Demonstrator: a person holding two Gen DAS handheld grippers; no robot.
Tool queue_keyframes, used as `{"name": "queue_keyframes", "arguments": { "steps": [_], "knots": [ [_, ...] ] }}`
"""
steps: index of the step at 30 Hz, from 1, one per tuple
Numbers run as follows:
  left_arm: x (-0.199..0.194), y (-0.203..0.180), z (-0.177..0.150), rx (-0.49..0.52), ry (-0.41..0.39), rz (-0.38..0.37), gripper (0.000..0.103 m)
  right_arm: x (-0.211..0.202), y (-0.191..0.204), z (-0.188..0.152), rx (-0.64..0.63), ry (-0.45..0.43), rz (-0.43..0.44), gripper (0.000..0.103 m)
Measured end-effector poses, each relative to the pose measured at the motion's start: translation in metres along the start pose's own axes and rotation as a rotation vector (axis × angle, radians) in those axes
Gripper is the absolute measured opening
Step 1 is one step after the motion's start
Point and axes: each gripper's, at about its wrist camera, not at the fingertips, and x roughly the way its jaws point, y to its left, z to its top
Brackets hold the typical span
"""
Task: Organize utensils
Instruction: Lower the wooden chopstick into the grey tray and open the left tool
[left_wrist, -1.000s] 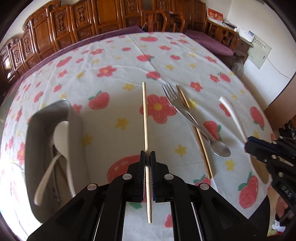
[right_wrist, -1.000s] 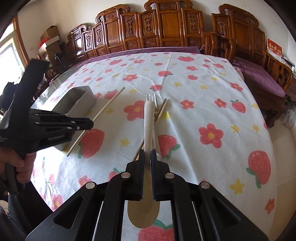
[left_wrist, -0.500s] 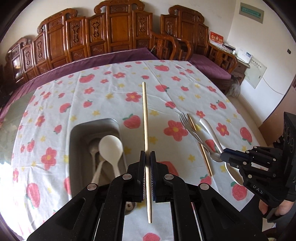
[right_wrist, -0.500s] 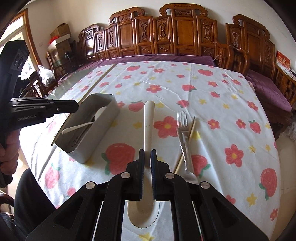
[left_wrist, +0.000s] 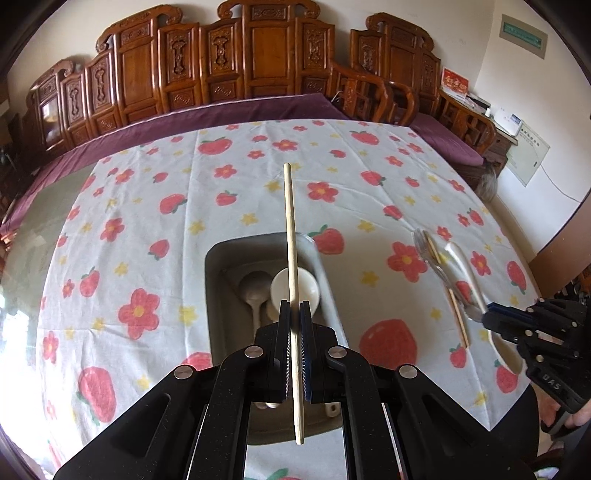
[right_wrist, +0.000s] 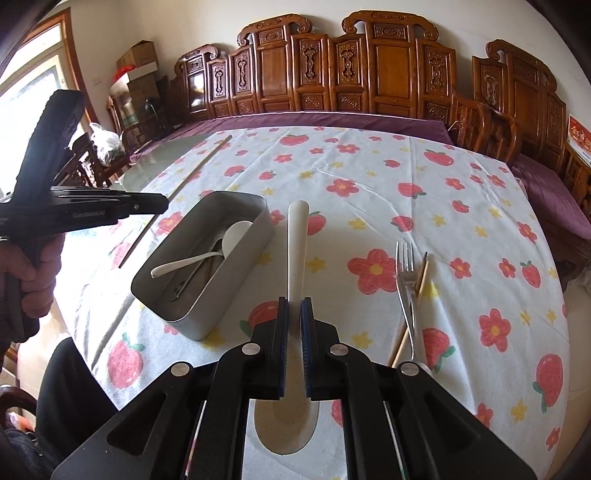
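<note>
My left gripper (left_wrist: 294, 325) is shut on a long wooden chopstick (left_wrist: 290, 229) and holds it above the grey metal box (left_wrist: 218, 258). A white spoon (left_wrist: 310, 288) and a metal spoon (left_wrist: 253, 288) lie in the box. My right gripper (right_wrist: 294, 314) is shut on the handle of a white ceramic spoon (right_wrist: 297, 240), hanging over the cloth just right of the box (right_wrist: 236, 269). A fork (right_wrist: 404, 273) and a second chopstick (right_wrist: 421, 280) lie on the cloth to the right. The left gripper (right_wrist: 164, 204) appears at the left of the right wrist view.
The table carries a white cloth (left_wrist: 258, 177) with strawberries and flowers. Carved wooden chairs (right_wrist: 388, 74) with purple cushions line its far side. A person's hand (right_wrist: 33, 266) and dark sleeve are at the near left edge. Cardboard boxes (right_wrist: 138, 62) stand in the far corner.
My left gripper has carried the chopstick leftward from the cloth to above the box. My right gripper has lifted the white spoon and shifted left, so the fork now lies to its right.
</note>
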Motion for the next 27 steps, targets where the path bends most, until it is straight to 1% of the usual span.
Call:
{"name": "queue_keyframes", "arguments": {
  "steps": [5,15,20,27],
  "knots": [
    [0.021,0.016,-0.009,-0.028,0.045,0.011,0.004,0.005,0.008,0.004,-0.015,0.005,0.013,0.008],
    [0.070,0.026,-0.036,-0.059,0.152,0.029,0.004,0.014,0.021,0.008,-0.036,0.015,0.037,0.008],
    [0.079,0.029,-0.041,-0.065,0.170,0.038,0.004,0.016,0.025,0.007,-0.044,0.021,0.041,0.008],
    [0.081,0.031,-0.041,-0.065,0.182,0.045,0.004,0.018,0.031,0.009,-0.051,0.023,0.047,0.008]
  ]
}}
